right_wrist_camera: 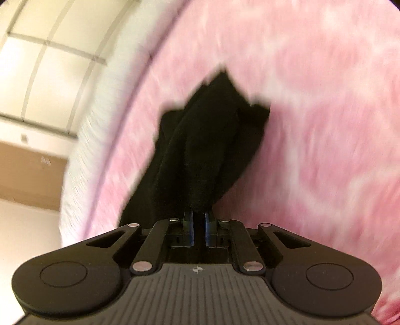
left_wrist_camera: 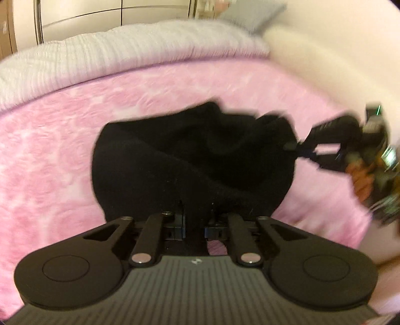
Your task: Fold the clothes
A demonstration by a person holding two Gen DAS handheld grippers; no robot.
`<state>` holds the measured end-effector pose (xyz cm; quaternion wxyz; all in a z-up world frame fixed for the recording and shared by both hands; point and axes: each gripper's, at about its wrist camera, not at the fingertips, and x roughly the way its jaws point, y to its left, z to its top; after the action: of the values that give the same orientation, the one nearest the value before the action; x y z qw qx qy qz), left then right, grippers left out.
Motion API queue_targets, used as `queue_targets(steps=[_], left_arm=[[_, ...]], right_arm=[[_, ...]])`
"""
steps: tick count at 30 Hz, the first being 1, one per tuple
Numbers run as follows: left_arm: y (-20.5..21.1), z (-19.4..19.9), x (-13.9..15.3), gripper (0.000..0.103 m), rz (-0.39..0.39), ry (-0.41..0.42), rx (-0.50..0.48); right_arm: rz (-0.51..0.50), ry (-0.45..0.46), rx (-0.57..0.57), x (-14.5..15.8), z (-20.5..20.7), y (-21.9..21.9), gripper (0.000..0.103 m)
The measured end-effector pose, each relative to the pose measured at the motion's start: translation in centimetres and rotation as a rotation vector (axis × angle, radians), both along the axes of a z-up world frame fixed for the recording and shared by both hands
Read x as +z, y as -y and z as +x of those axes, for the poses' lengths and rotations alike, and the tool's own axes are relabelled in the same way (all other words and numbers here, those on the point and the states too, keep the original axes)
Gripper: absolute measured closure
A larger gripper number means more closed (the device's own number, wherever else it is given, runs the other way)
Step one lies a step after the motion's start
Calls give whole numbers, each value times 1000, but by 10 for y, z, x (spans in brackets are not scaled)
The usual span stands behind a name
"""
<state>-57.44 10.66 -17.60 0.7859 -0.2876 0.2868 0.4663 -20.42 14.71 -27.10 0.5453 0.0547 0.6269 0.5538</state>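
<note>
A black garment lies bunched on a pink patterned bedspread, pinched at two edges by a pair of hand-held tongs. The left gripper has its jaws drawn nearly together on the near hem of the dark cloth, which rises between the fingers and hides their tips. At the far right edge of the same view, the right gripper bites the garment's opposite end, a person's hand blurred behind it. Seen from the right wrist, the right gripper is likewise closed on a gathered fold, its blue pads pressing the fabric (the picture is smeared and tilted). A white ribbed blanket borders the bedspread's far side, with pale cupboard doors beyond.
</note>
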Motion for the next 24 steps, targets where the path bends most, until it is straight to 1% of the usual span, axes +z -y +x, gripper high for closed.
queue_targets(steps=[1, 2, 3, 4, 5, 6, 7, 9, 10, 11, 12, 14, 16, 19, 21, 22, 23, 24], left_arm=[[0, 5, 9, 95, -5, 53, 2], [0, 11, 13, 94, -19, 81, 2], [-1, 17, 12, 93, -40, 78, 4], [-2, 24, 8, 93, -69, 48, 4], [-3, 33, -3, 89, -110, -25, 1], [-4, 42, -14, 86, -150, -97, -3], [-2, 50, -23, 84, -178, -173, -15], [10, 68, -36, 82, -189, -334, -67], [17, 76, -39, 80, -191, -392, -90], [24, 81, -38, 70, -189, -406, -103], [31, 86, -36, 64, -188, -406, -110], [43, 97, -32, 63, -188, -405, -127], [49, 117, -30, 61, -199, -400, -157], [59, 150, -27, 60, -226, -399, -214], [66, 177, -30, 59, -271, -419, -291], [67, 188, -33, 59, -263, -414, -310], [68, 199, -36, 55, -254, -408, -329], [66, 210, -41, 45, -236, -408, -340]], right_arm=[[23, 17, 0, 11, 10, -2, 92], [36, 46, 17, 21, 19, -7, 88], [37, 77, 38, 30, 26, -12, 82], [13, 117, 56, 35, 33, -15, 72], [-16, 161, 57, 39, 41, -14, 61], [-34, 190, 51, 41, 49, -11, 58], [-47, 206, 45, 40, 56, -7, 57], [-90, 218, 27, 34, 71, 7, 56], [-112, 220, 12, 29, 78, 21, 55], [-138, 221, -6, 24, 86, 33, 52], [-168, 216, -25, 18, 94, 45, 52], [-231, 195, -72, 2, 115, 68, 52], [-275, 172, -118, -8, 132, 93, 51], [-292, 155, -156, -13, 155, 114, 51], [-292, 157, -167, -11, 168, 118, 50], [-291, 156, -173, -10, 174, 120, 48], [-290, 151, -179, -11, 180, 122, 45], [-293, 145, -185, -12, 185, 125, 44]])
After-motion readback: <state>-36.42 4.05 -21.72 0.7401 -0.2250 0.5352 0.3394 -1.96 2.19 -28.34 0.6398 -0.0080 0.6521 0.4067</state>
